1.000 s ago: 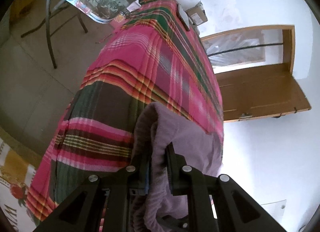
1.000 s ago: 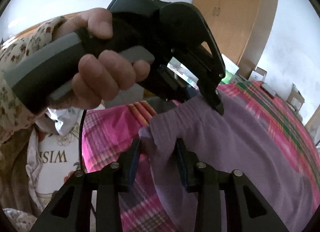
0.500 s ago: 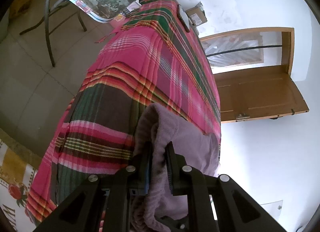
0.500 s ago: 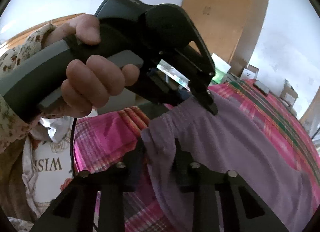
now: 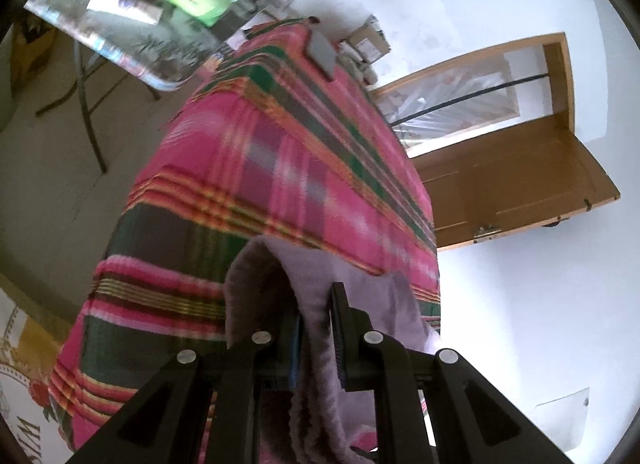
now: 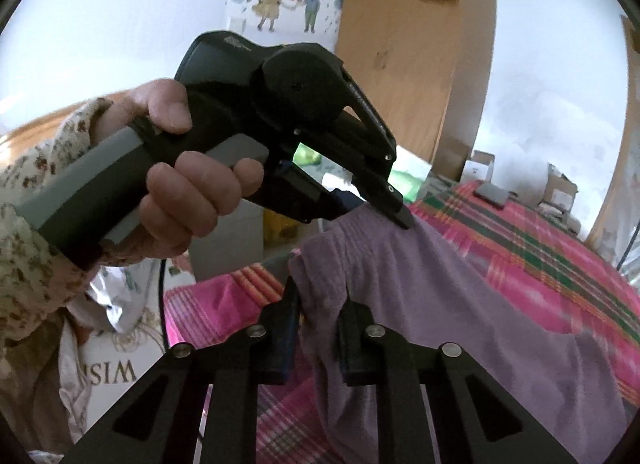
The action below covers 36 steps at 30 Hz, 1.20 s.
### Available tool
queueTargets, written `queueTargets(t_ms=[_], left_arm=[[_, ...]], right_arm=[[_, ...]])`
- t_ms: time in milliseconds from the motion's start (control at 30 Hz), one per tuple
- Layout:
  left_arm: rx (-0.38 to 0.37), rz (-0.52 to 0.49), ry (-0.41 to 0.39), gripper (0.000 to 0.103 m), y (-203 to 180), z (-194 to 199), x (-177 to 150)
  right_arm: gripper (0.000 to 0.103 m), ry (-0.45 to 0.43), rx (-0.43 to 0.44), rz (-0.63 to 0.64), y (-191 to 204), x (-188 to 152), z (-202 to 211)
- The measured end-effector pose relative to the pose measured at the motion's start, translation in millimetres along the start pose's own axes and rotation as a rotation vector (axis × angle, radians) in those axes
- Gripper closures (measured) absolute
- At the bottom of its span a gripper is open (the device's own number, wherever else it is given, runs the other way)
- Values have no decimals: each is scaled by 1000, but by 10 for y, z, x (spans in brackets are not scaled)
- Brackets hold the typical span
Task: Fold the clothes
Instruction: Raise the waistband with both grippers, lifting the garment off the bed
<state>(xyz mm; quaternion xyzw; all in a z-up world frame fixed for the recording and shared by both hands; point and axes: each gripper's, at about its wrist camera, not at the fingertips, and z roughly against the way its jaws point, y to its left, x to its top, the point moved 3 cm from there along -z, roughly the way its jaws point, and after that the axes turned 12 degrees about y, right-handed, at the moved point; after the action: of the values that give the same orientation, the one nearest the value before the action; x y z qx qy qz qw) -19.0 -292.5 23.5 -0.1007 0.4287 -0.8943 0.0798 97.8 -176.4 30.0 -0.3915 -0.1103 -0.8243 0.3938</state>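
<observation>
A purple garment point(image 6: 440, 284) lies spread over a bed with a pink, green and brown plaid sheet point(image 6: 540, 248). Its elastic waistband is lifted at two points. My left gripper point(image 5: 316, 304) is shut on a fold of the waistband, and the purple garment point(image 5: 272, 264) arches over its left finger. In the right wrist view a person's hand point(image 6: 192, 192) holds the left gripper point(image 6: 376, 204), its tip pinching the band. My right gripper point(image 6: 320, 296) has its jaws closing on the waistband corner, with cloth pressed between the pads.
The plaid bed point(image 5: 280, 144) runs away from me, with a dark flat object point(image 5: 322, 50) at its far end. A glass-topped table point(image 5: 132, 36) stands on the floor to the left. An open wooden door point(image 5: 500, 184) and cardboard boxes point(image 5: 370, 40) lie beyond. A wardrobe point(image 6: 412, 64) stands behind.
The right jaws have closed from wide apart onto the waistband. Both grippers have risen, lifting the waistband off the bed.
</observation>
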Motion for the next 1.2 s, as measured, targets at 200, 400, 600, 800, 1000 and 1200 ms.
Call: queueTargets(t_ms=[200,400,600,800,1000,1200], left_arm=[[8,-59,-4,89,-369,-52,17],[12,-112,-10,89,-729,-135,24],[36,-184,3,90,-1139,-275,15],[42,-235,32,91,-1494,-501,11],[51,-280,76,91,-1789,-791,16],[44,-307,133,91,-2014,-1166,23]], right_arm=[[87,-70,-17,-66,-236,35,298],[87,-109,-35,-116,-424,32,519],[87,-165,-66,-173,-634,-58,769],[87,-195,-104,-226,-830,-187,975],[87,-215,-148,-288,-1065,-322,1154],[88,-217,-195,-359,-1342,-503,1274]])
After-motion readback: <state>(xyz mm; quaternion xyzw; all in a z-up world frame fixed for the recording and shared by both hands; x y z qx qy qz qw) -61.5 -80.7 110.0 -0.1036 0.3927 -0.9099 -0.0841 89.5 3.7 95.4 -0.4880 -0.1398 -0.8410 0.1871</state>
